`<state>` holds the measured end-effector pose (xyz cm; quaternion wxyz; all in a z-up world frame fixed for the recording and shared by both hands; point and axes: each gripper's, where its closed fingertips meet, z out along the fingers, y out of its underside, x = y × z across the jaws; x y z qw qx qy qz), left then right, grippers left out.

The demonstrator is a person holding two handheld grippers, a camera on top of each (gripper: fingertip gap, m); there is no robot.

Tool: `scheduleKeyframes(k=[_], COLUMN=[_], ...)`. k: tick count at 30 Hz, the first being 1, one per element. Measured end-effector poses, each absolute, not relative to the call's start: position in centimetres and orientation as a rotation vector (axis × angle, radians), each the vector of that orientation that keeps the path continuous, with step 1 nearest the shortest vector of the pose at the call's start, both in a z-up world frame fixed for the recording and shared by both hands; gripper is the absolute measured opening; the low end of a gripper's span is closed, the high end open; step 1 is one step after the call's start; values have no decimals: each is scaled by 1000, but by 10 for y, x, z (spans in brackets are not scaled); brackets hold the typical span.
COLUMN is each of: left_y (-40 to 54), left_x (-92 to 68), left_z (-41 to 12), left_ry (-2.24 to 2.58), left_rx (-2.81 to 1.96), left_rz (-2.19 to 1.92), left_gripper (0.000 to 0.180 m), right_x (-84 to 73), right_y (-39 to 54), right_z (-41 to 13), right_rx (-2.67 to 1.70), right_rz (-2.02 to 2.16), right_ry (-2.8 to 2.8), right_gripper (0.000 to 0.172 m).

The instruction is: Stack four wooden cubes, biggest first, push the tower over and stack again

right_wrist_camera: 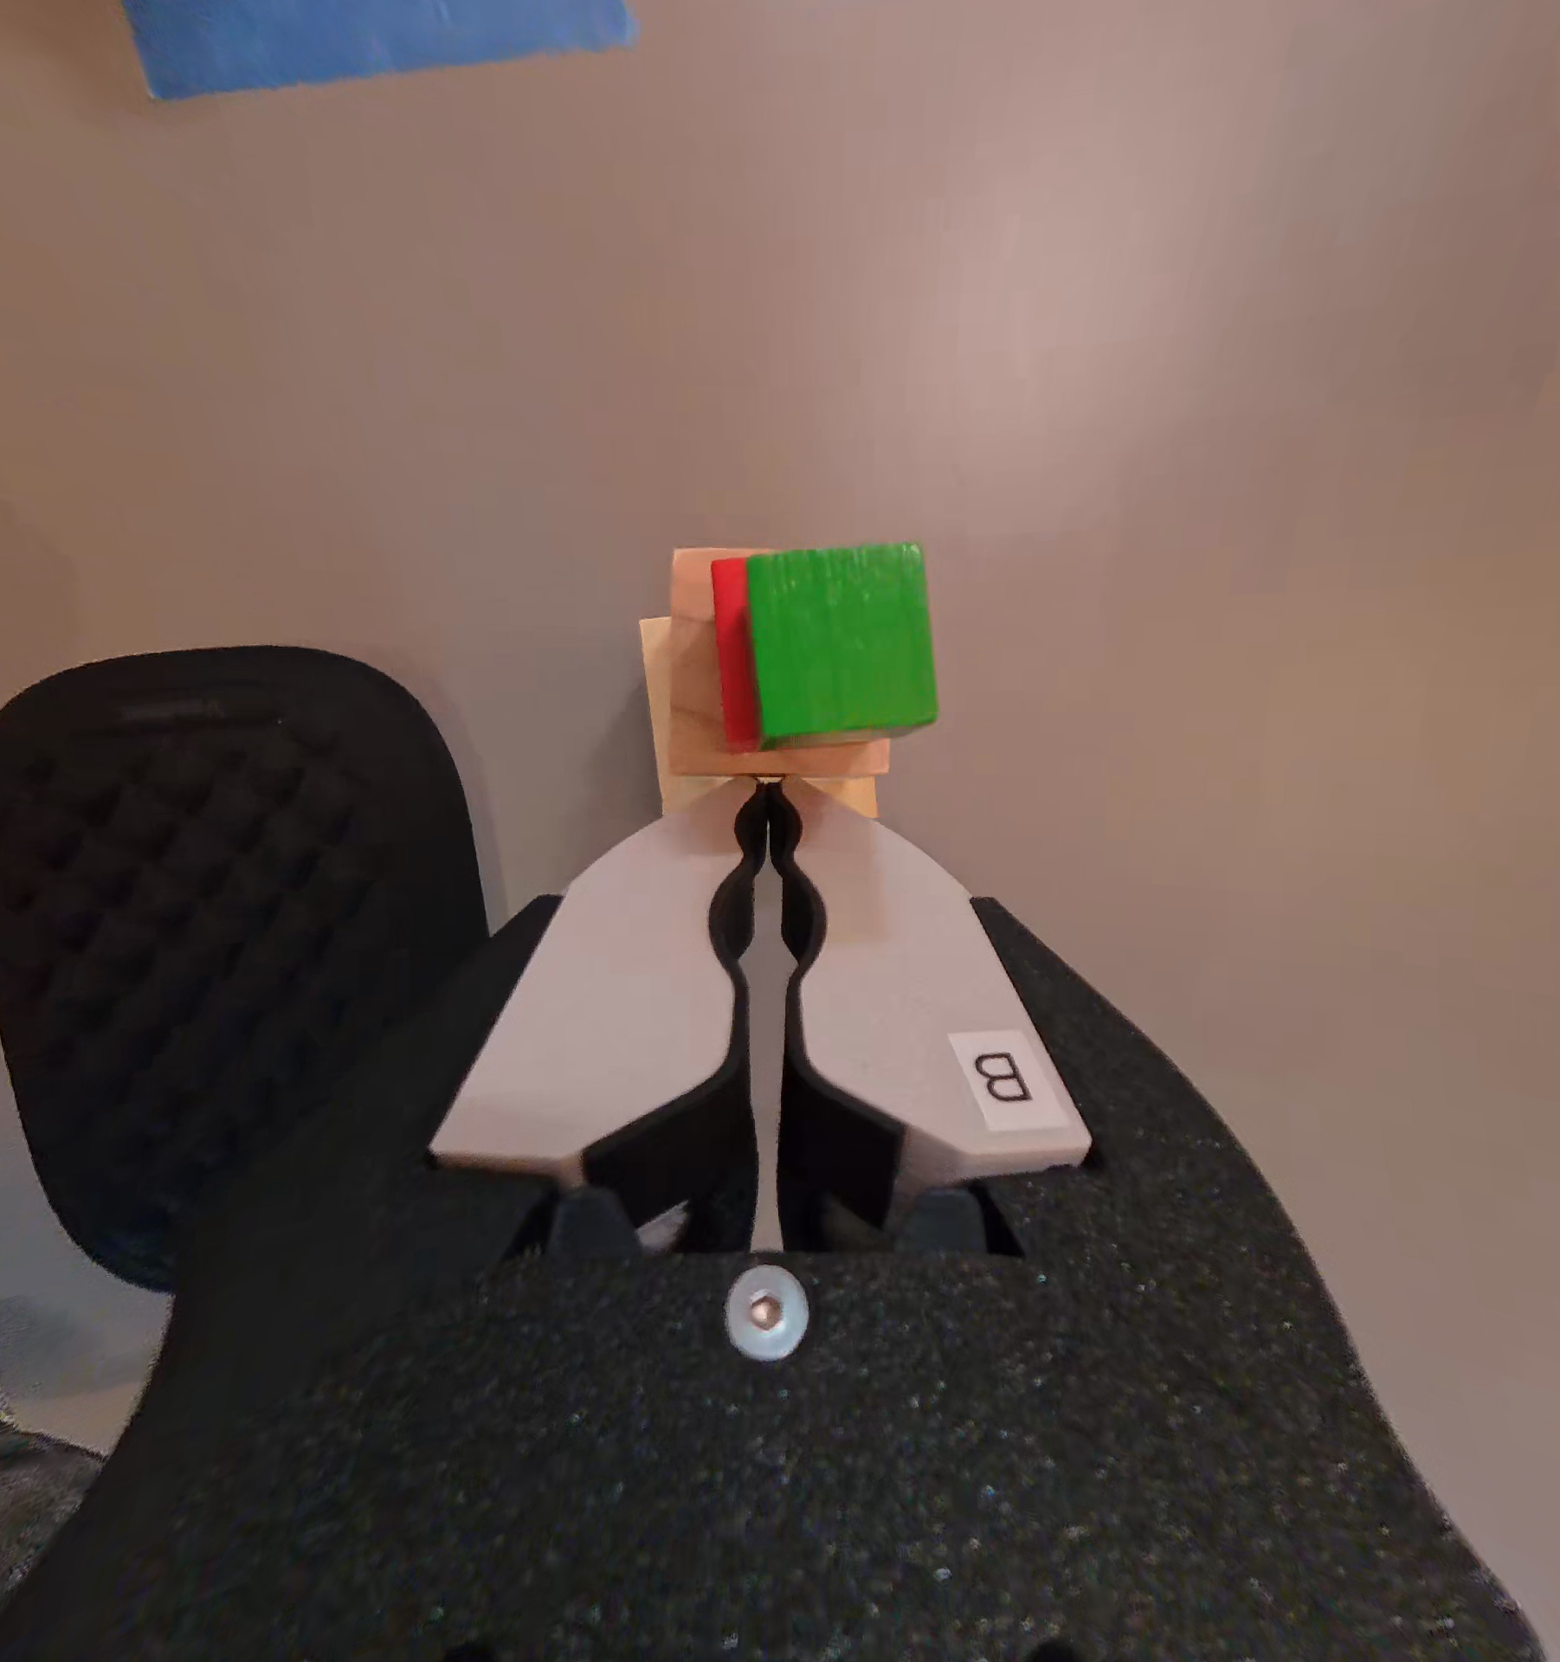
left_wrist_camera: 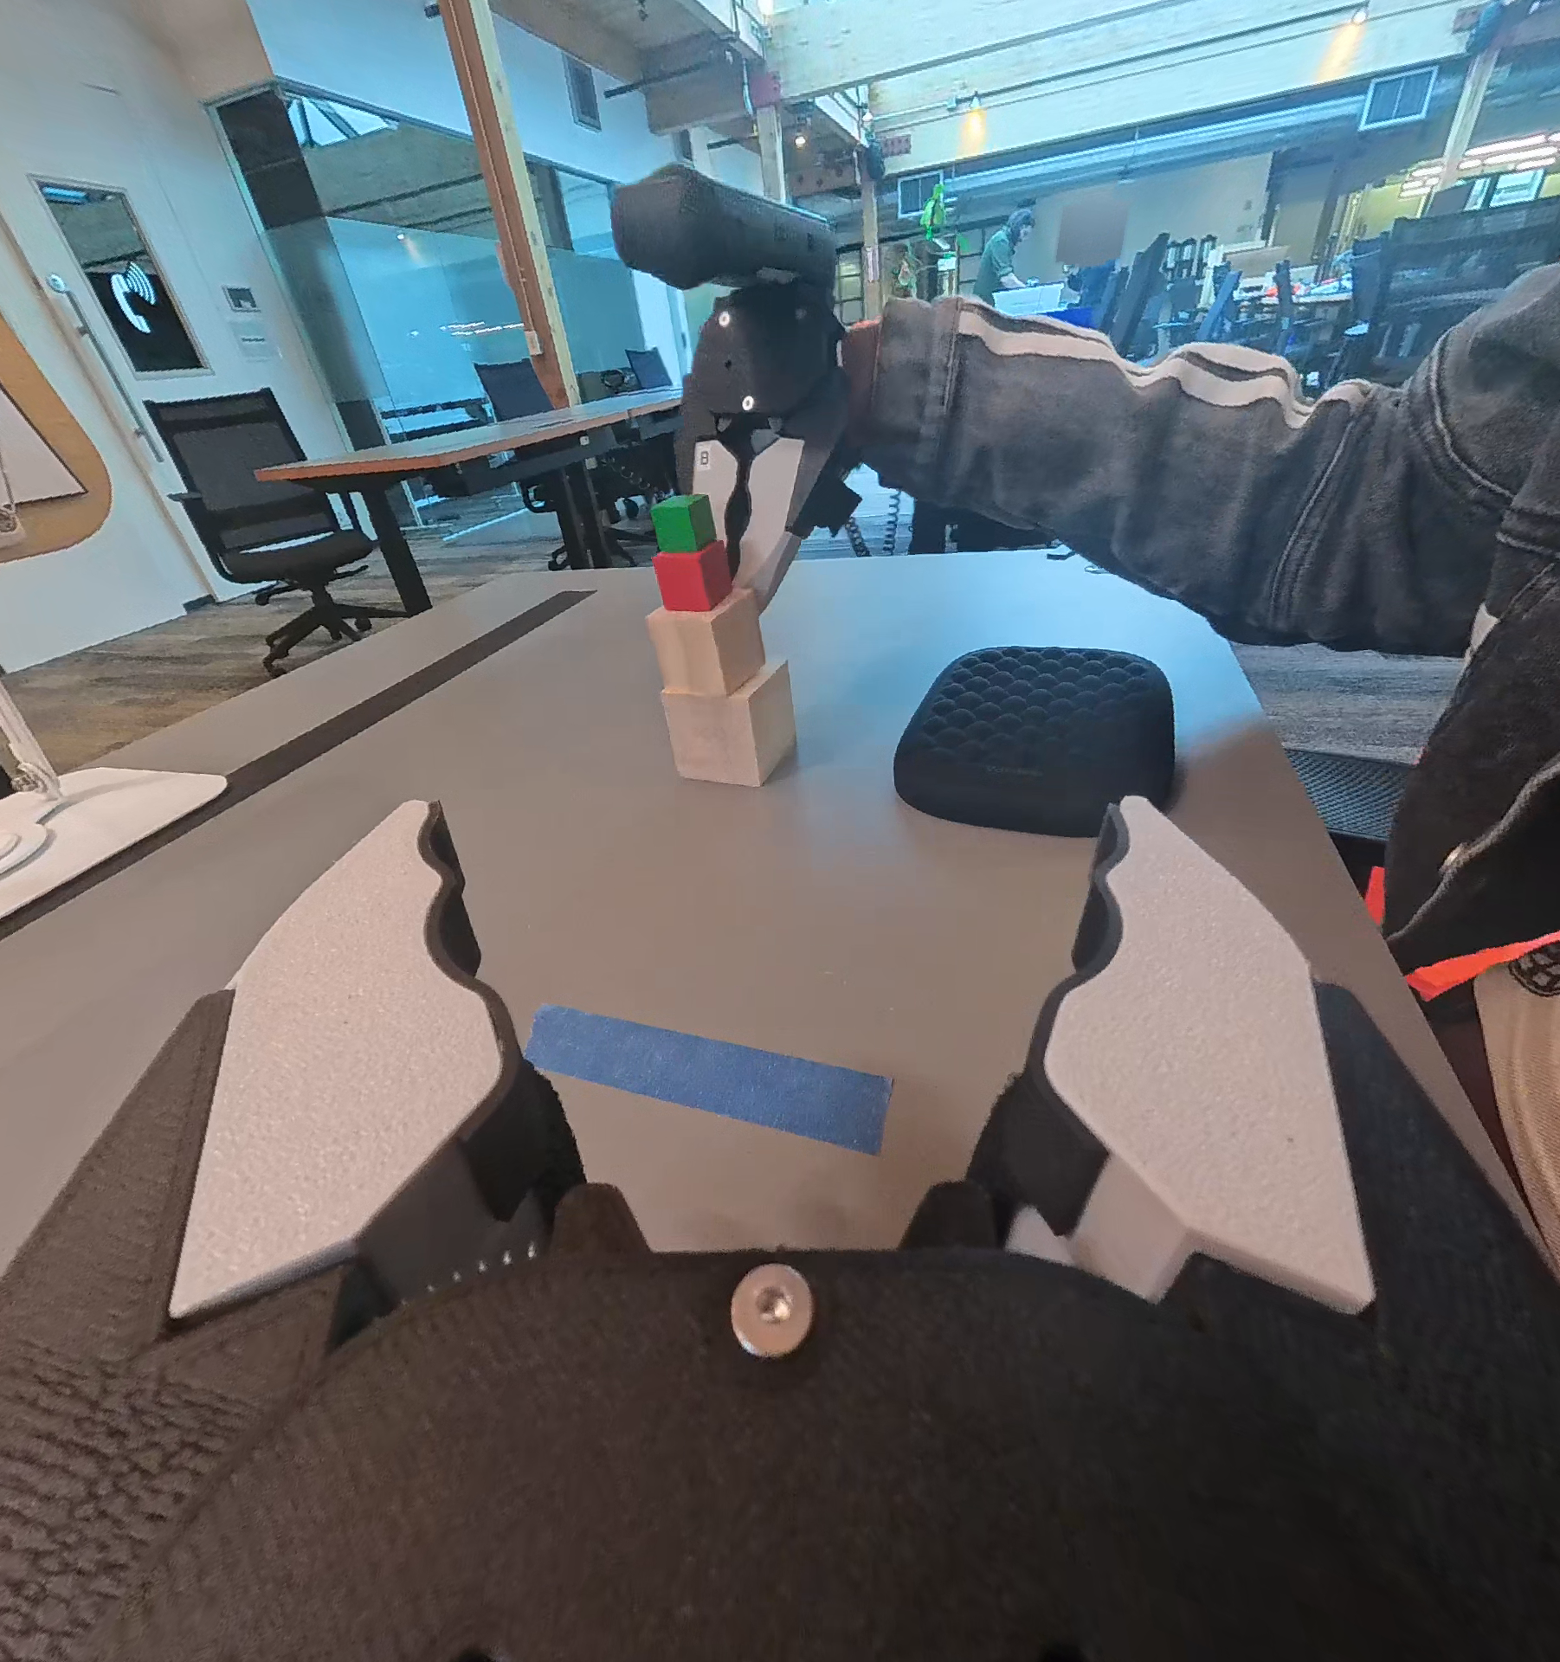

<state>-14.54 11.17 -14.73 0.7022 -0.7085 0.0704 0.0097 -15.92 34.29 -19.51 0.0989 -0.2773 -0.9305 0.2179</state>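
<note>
A tower of four cubes stands on the grey table (left_wrist_camera: 578, 899): a large plain wooden cube (left_wrist_camera: 730, 730) at the bottom, a smaller plain cube (left_wrist_camera: 706, 647), a red cube (left_wrist_camera: 692, 576) and a green cube (left_wrist_camera: 683, 523) on top. The upper cubes sit shifted off-centre. My right gripper (left_wrist_camera: 763, 589) is shut with nothing between its pads, and its tips touch the second cube's upper edge from behind. From above, the right wrist view shows the green cube (right_wrist_camera: 839, 643), the red cube (right_wrist_camera: 730, 656) and my shut gripper (right_wrist_camera: 769, 790). My left gripper (left_wrist_camera: 776, 863) is wide open and empty, near the front.
A black textured pad (left_wrist_camera: 1037, 737) lies right of the tower, also in the right wrist view (right_wrist_camera: 210, 944). A blue tape strip (left_wrist_camera: 709, 1075) is on the table between my left fingers. A white lamp base (left_wrist_camera: 57, 827) sits at the left. A sleeved arm (left_wrist_camera: 1208, 486) reaches in from the right.
</note>
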Motion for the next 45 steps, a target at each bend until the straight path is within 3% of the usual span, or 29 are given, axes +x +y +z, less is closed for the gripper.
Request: scheduleKeyframes(k=[24,35,45], left_y=[112,112,112], left_x=[-144,-143,-144], left_z=[-148,-149,-149], left_ry=[166,171,169], left_rx=[-1581,-1584,-1584], left_rz=[20,24,24], left_gripper=[130,130,130], right_x=[-192,-182,-183], right_y=[280,282,292], right_z=[-167,-172,-216], right_rx=[-569,-613,-666], right_rz=[761,659,406], right_ry=[-2754,-2785,-2910], right_gripper=[1,83,91])
